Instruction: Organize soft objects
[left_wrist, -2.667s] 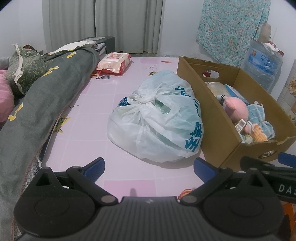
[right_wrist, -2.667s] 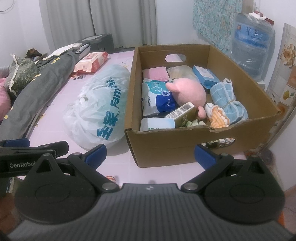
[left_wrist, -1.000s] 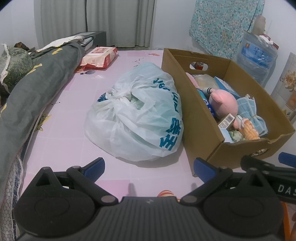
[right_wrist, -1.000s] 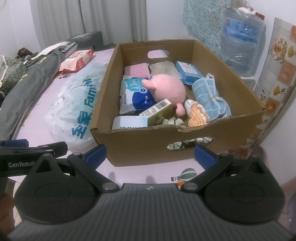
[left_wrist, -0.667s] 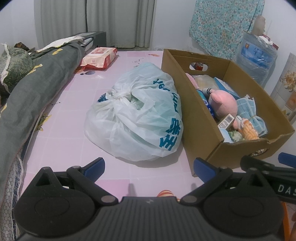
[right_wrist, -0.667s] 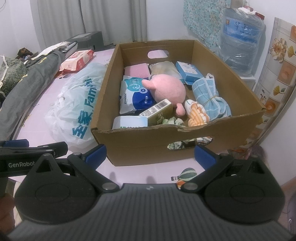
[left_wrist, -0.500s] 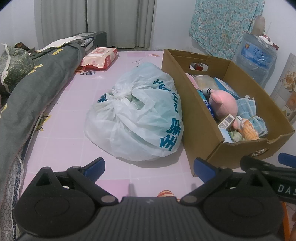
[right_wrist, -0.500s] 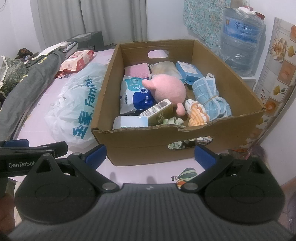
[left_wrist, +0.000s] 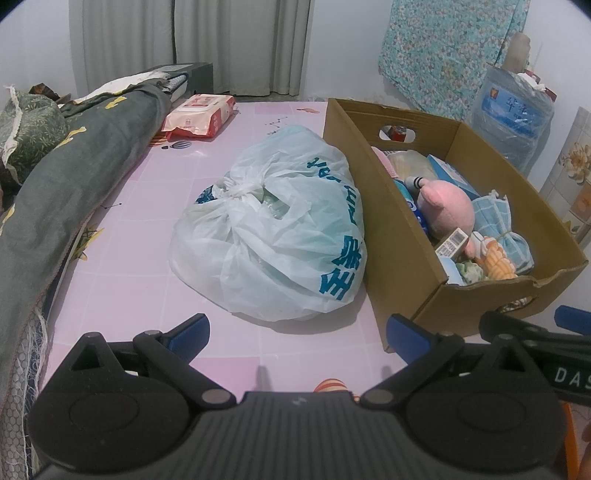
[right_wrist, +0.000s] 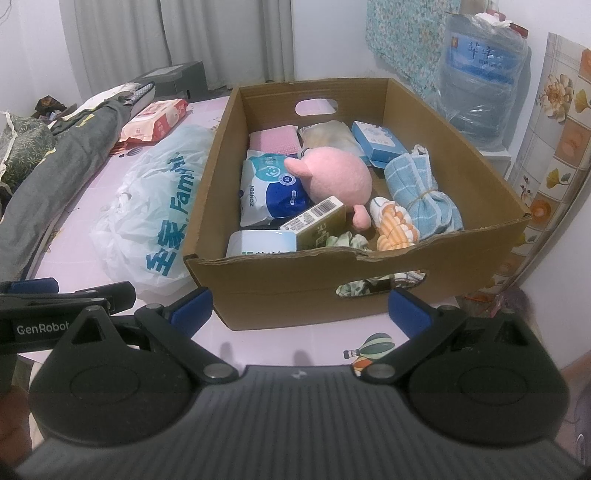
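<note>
Both the left tool (left_wrist: 297, 330) and right tool (right_wrist: 299, 306) stand spread and empty at the bed's near edge, while the pink plush (right_wrist: 338, 177) and blue towel (right_wrist: 421, 190) lie in the cardboard box (right_wrist: 280, 284) beside the tied plastic bag (left_wrist: 280, 236), fitting either sorting pending or completed

The left black plastic two-finger claw (left_wrist: 297, 332) has a ribbed dark-grey housing, two round black discs, silver pivot screws and blue pads (left_wrist: 188, 331) on its fingertips. The right black plastic two-finger claw (right_wrist: 299, 308) is built alike. One side arm reads "GenRobot", the other "DAS".
</note>
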